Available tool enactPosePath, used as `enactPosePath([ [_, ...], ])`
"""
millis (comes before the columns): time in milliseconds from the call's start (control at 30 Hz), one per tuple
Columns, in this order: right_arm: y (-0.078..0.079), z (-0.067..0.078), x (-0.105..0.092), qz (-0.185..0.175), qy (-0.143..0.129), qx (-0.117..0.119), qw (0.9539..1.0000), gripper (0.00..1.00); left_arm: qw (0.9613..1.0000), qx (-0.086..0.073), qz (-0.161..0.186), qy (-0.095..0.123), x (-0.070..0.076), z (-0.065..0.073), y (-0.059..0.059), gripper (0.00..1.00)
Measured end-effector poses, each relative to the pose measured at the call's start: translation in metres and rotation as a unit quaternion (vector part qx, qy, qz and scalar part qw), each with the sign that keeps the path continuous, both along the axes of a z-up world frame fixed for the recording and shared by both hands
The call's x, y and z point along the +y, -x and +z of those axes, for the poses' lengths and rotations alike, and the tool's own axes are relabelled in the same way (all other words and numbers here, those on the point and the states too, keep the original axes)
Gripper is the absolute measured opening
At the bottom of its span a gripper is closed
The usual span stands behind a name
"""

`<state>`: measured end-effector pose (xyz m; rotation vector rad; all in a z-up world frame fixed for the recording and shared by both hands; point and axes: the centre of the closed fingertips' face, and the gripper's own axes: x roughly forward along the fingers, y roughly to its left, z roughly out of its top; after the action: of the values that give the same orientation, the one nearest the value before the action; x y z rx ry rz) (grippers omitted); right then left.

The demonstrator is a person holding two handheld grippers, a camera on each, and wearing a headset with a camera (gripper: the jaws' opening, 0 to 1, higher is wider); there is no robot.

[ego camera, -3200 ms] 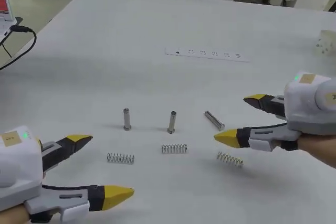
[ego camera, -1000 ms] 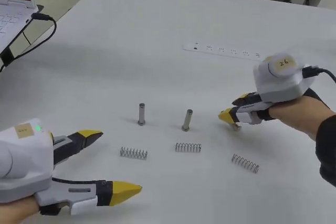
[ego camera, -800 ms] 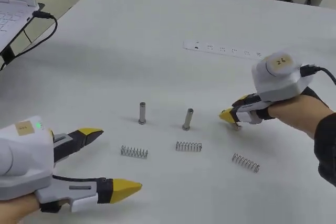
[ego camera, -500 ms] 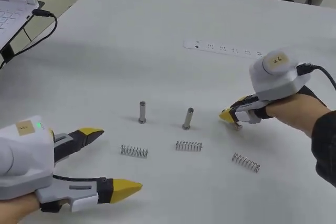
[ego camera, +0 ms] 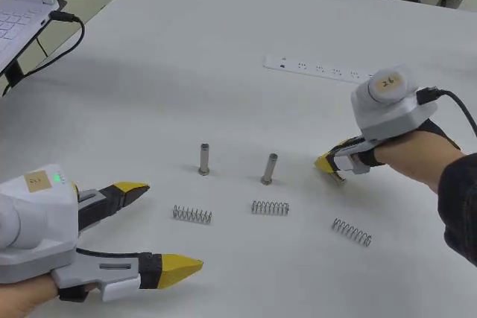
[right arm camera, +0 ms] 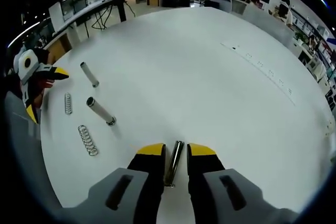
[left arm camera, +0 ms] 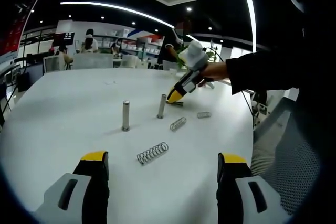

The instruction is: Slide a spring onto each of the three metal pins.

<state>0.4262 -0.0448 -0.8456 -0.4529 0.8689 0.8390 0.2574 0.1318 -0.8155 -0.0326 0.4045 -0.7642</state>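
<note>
Flat on the table (ego camera: pixel 149 94), not standing like its two neighbours: lying pin (right arm camera: pixel 172 165), long axis straight along the jaws of the right gripper (ego camera: pixel 328 164), one jaw to each side of the shaft. Jaws drawn in narrow around it; impossible to tell whether pinching or merely bracketing. Probably a pickup, to stand it upright or hold it for threading, with the grip along the length rather than across. Just beside, on the person's side: right spring (ego camera: pixel 351 231), flat on the table. Further left: middle pin (ego camera: pixel 270 169) and left pin (ego camera: pixel 204 159), both upright and bare, with middle spring (ego camera: pixel 270 207) and left spring (ego camera: pixel 192 214) flat before them. Left gripper (ego camera: pixel 171 227) spread wide, holding nothing, near the left spring, well apart from the lying pin; right side clearly the nearer
</note>
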Motion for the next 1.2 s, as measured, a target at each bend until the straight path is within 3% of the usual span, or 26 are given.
enactPosePath([
  [1200,-0.0016,-0.0092,-0.0015,-0.017,0.022,0.024,0.9993,0.07,1.0000,0.000,0.004,0.003,0.0032,-0.0002,-0.0003,0.81],
])
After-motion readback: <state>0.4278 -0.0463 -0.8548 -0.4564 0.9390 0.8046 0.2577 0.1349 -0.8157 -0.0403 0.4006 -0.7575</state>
